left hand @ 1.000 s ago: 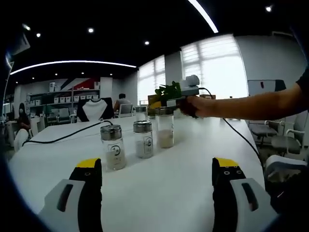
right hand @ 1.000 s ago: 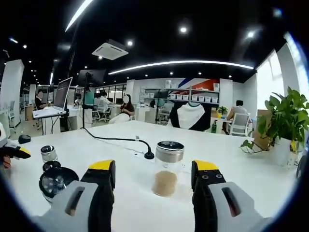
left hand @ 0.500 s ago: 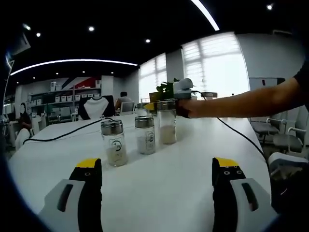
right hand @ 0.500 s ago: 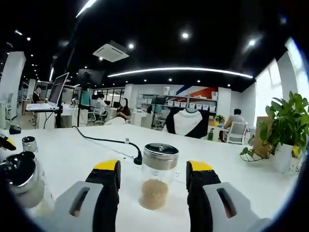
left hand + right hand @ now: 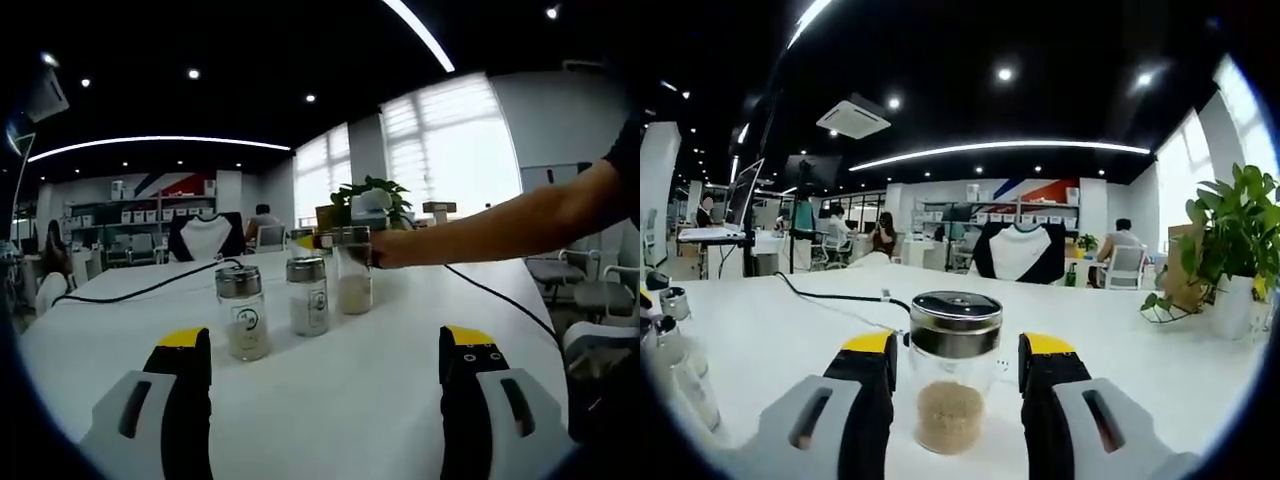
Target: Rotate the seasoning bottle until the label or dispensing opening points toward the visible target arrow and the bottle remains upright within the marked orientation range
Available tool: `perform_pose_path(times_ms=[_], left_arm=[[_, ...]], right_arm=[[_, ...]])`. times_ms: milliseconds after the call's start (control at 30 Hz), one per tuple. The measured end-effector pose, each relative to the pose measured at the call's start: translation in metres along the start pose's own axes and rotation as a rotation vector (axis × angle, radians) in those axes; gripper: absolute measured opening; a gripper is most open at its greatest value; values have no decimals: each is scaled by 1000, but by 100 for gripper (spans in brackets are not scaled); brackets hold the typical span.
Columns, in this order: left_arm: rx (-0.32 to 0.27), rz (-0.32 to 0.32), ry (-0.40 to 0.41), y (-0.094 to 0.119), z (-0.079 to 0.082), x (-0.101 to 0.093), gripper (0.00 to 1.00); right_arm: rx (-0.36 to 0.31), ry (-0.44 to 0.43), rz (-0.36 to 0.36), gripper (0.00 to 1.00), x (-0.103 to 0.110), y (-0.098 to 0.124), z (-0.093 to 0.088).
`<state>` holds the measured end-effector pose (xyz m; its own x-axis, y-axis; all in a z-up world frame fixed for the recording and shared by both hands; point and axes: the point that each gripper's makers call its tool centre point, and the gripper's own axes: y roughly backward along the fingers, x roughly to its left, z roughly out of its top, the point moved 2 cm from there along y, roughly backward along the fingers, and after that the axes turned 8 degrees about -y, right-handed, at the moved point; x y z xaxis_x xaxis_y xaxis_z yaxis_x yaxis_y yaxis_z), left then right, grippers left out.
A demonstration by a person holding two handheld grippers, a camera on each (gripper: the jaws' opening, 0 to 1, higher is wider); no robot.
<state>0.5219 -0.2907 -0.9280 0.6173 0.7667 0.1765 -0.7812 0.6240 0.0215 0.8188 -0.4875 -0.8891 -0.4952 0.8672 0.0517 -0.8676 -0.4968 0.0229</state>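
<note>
**Bottle bracketed, turn not yet begun**

The seasoning bottle [image 5: 954, 385] stands upright on the white table [image 5: 770, 330], well in from its edges, steel cap level, a shallow layer of brown granules at the bottom. No label faces the right gripper view, and no target arrow or marked range can be made out on the tabletop. My judgement: the rotation itself is all still to do; only the approach is done.

The right gripper [image 5: 954, 365] has its yellow-tipped jaws on either side of the glass, just below the cap. They look just beside it or barely touching; firm contact I cannot tell.

In the left gripper view, the same bottle [image 5: 354, 272] sits farthest in a row with two others [image 5: 309, 296] [image 5: 242, 313]. The left gripper [image 5: 325, 365] hangs spread wide, well short of the row, holding nothing.
</note>
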Motion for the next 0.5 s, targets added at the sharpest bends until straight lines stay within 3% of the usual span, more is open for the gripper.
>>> perform_pose_path(times_ms=[133,200,333,500], left_arm=[[6,1,-3,-4,0,-2,100],[10,8,0,-6,-1,-1,100],[9,15,12,-9,3,0,100],[-2,24,4,-12,7,1,100]], right_arm=[[-5,7,-6,43,0,-4,1],[-13,-42,-5,40,-1,-5,2],[-16,-59,-9,38,0,-8,3],[5,-6,-31,39,3,-13,2]])
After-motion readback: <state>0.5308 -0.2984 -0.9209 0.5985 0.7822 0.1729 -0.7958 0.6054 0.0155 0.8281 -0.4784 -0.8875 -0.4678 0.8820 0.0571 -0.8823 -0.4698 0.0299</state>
